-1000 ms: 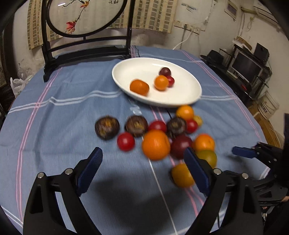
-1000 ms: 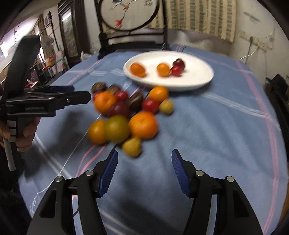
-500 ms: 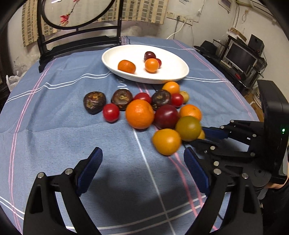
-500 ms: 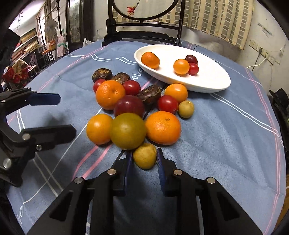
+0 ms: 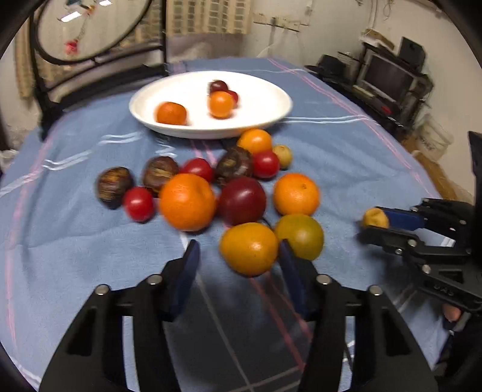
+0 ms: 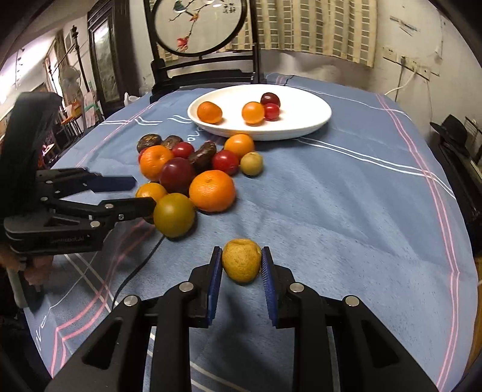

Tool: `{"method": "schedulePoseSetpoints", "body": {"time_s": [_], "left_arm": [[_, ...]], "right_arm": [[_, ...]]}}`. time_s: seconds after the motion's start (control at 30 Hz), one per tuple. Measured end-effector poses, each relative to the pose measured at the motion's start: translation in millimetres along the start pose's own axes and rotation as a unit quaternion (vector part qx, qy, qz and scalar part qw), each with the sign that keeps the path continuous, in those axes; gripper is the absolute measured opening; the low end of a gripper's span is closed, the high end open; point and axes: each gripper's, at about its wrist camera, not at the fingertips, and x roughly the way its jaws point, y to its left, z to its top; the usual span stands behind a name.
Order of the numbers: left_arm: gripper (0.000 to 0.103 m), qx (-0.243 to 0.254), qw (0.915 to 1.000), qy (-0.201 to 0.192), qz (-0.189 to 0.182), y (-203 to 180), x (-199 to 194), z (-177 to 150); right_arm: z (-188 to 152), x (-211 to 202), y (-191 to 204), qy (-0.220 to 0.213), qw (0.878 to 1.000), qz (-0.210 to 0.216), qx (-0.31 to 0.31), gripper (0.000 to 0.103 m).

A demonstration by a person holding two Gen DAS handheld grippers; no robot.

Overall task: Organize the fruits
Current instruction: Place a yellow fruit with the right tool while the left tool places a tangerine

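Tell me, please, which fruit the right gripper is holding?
The small yellow fruit, clamped between the right gripper pads, apart from the pile; every other fruit lies loose on the cloth or in the plate.

No legible text or labels.

Table covered w/ blue striped cloth (image 6: 346, 193); dark chair w/ round painted panel (image 6: 200, 25) set behind; checked curtain (image 6: 313, 27) hung on white wall.

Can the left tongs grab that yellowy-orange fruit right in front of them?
Probably yes. The left tongs are open, with the yellow-orange fruit sitting between their tips. The green fruit crowds one side, so it may get nudged.
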Motion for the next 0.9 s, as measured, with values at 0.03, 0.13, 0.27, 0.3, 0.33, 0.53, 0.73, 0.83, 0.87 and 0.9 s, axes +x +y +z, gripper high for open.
{"method": "schedulePoseSetpoints", "body": {"time_s": [0.03,0.13,0.27,0.3,0.33,0.53,0.73,0.83,0.87,0.9], "left_arm": [[0.053,-0.004,1.0,0.001,-0.004,1,1,0],[0.053,-0.015,0.9997,0.012,-0.014,5,1,-1],[0.052,-0.017,0.9996,0.015,-0.016,7,-4,-4],[0.052,-0.014,0.9997,0.016,-0.015,8,-5,-5],[0.052,-0.013,0.9997,0.016,-0.014,9,-7,-6],[0.053,0.009,0.9997,0.019,-0.008,3,-4,-8],[0.041,0.034,0.9991,0.02,0.018,-11,18,-1],[0.041,0.027,0.9994,0.02,0.01,-5,16,0],[0.041,0.03,0.9993,0.018,0.015,-4,14,-1],[0.04,0.033,0.9992,0.011,0.021,-3,8,-1]], "right_arm": [[0,0,0,-0.001,1.0,0.0,0.002,0.026],[1,-2,0,-0.006,1.0,0.001,0.002,0.026],[1,-4,2,-0.009,1.0,0.006,0.0,0.026],[1,-4,2,-0.009,1.0,0.006,-0.001,0.026],[1,-4,3,-0.009,1.0,0.007,-0.001,0.026],[2,-3,12,-0.009,1.0,0.013,-0.011,0.026],[3,-7,14,-0.012,1.0,0.014,-0.012,0.026],[4,-7,11,-0.011,1.0,0.01,-0.011,0.026],[5,-7,10,-0.011,1.0,0.008,-0.012,0.026],[6,-7,10,-0.012,1.0,0.007,-0.013,0.026]]}}
